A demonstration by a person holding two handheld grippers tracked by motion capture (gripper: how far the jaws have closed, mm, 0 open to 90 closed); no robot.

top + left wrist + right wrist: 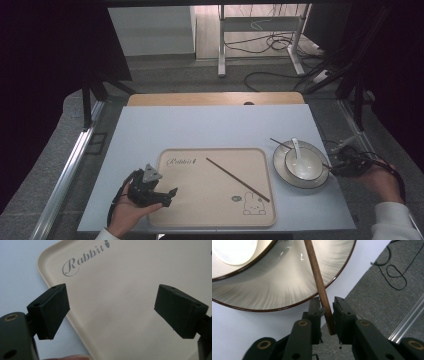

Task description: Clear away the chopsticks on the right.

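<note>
A brown chopstick (pixel 315 272) lies across the rim of a white plate (pixel 287 290) that holds a white bowl (pixel 234 250). My right gripper (pixel 327 303) is shut on that chopstick's near end, just off the plate's edge. In the high view the right gripper (pixel 336 168) sits at the right side of the plate (pixel 278 165), and the held chopstick (pixel 280 144) runs behind the bowl (pixel 303 164), which holds a white spoon (pixel 296 147). A second chopstick (pixel 237 179) lies diagonally on the beige tray (pixel 200 210). My left gripper (pixel 171 197) hangs open over the tray's near left corner (pixel 120 277), with nothing between its fingers (pixel 51 310).
The tray and plate rest on a white board (pixel 210 125) over a wooden table. The right gripper is close to the board's right edge, with grey floor and cables (pixel 394 272) beyond. A metal rail (pixel 65 175) runs along the left.
</note>
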